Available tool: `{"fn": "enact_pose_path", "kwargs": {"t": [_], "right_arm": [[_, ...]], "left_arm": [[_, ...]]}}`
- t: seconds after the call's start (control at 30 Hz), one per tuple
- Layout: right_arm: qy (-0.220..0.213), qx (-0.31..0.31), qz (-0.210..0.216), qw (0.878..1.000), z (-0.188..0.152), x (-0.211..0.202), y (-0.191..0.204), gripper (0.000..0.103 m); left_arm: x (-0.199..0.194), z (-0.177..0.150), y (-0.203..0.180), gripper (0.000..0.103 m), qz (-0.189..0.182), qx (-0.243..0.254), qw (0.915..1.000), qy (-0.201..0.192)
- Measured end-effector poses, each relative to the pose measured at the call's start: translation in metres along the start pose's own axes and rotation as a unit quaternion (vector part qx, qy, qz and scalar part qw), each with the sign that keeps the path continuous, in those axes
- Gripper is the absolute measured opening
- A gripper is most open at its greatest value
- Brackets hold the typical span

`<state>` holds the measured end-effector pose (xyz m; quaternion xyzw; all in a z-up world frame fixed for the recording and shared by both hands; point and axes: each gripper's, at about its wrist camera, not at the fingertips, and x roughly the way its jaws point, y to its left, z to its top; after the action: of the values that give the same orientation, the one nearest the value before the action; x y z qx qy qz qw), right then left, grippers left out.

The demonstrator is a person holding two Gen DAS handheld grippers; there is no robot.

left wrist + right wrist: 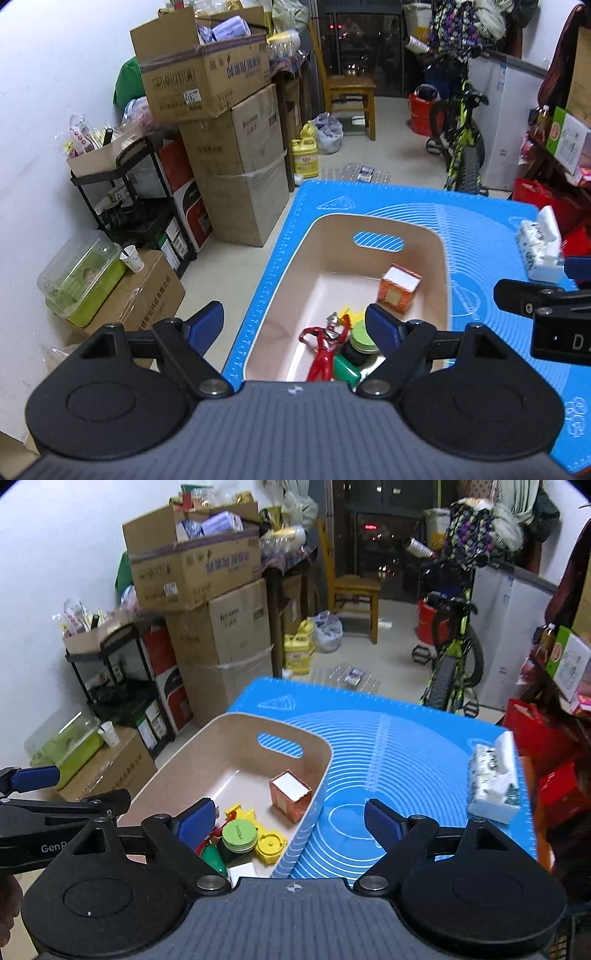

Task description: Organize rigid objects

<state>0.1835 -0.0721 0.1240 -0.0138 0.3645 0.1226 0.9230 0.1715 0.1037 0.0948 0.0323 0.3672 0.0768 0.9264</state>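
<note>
A beige bin (369, 221) (236, 720) stands on the blue mat (480, 229) (388, 746). Inside it lie a red hero figure (327, 345), an orange box (399, 288) (290, 795), a green round lid (364, 338) (240, 834), a yellow toy (269, 845) and a green piece (214, 858). My left gripper (297, 328) hangs open above the bin's near left corner with nothing between its fingers. My right gripper (290, 821) is open above the bin's right wall, also empty. Each gripper shows at the edge of the other's view.
A tissue pack (539, 243) (495, 786) lies on the mat's right side. Stacked cardboard boxes (221, 110), a black shelf (129, 199) and a green container (85, 280) stand left of the table. A wooden chair (351, 88) and a bicycle (461, 136) stand beyond.
</note>
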Motion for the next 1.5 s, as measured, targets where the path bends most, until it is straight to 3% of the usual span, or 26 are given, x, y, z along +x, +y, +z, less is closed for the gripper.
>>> {"fn": "enact_pose_path", "kwargs": {"t": [0.43, 0.67, 1.23, 1.5], "right_arm": [[-0.033, 0.021, -0.009, 0.999, -0.037, -0.096, -0.019, 0.092], [-0.044, 0.028, -0.017, 0.998, -0.064, -0.131, -0.029, 0.092], [-0.054, 0.024, -0.028, 0.998, -0.141, -0.159, -0.033, 0.092], [-0.063, 0.020, -0.027, 0.997, -0.172, -0.157, -0.030, 0.092]], "left_arm": [[-0.073, -0.024, -0.020, 0.084, 0.002, 0.013, 0.9992, -0.038], [-0.100, -0.045, -0.028, 0.084, -0.016, 0.001, 0.9987, -0.049], [-0.119, -0.103, -0.031, 0.084, -0.011, -0.001, 0.9982, -0.058], [-0.112, -0.132, -0.044, 0.084, -0.033, 0.014, 0.9979, -0.055]]}}
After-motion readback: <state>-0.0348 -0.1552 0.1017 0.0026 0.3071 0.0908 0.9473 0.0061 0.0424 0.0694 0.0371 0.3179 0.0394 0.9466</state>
